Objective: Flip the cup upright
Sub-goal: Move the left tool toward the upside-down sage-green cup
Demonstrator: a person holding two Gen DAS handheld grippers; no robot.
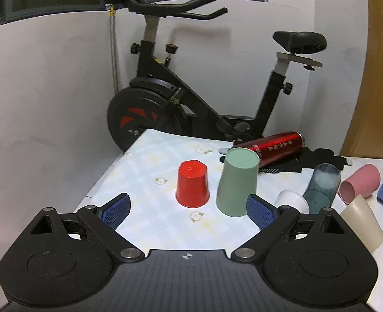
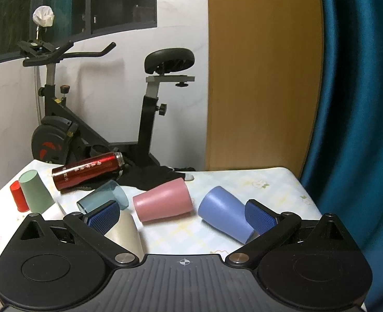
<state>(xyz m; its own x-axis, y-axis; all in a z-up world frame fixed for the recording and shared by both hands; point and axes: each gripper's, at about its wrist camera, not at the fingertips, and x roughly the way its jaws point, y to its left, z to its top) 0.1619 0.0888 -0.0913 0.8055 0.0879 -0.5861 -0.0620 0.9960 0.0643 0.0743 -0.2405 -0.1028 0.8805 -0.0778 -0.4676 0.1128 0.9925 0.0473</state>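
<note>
Mid-frame in the left wrist view, the red cup (image 1: 192, 187) and green cup (image 1: 237, 182) stand mouth-down; the left gripper (image 1: 188, 209) and right gripper (image 2: 182, 215) gape, both empty.

Two upturned cups (image 1: 192, 187) stand left of five toppled cups (image 2: 162, 202).
</note>
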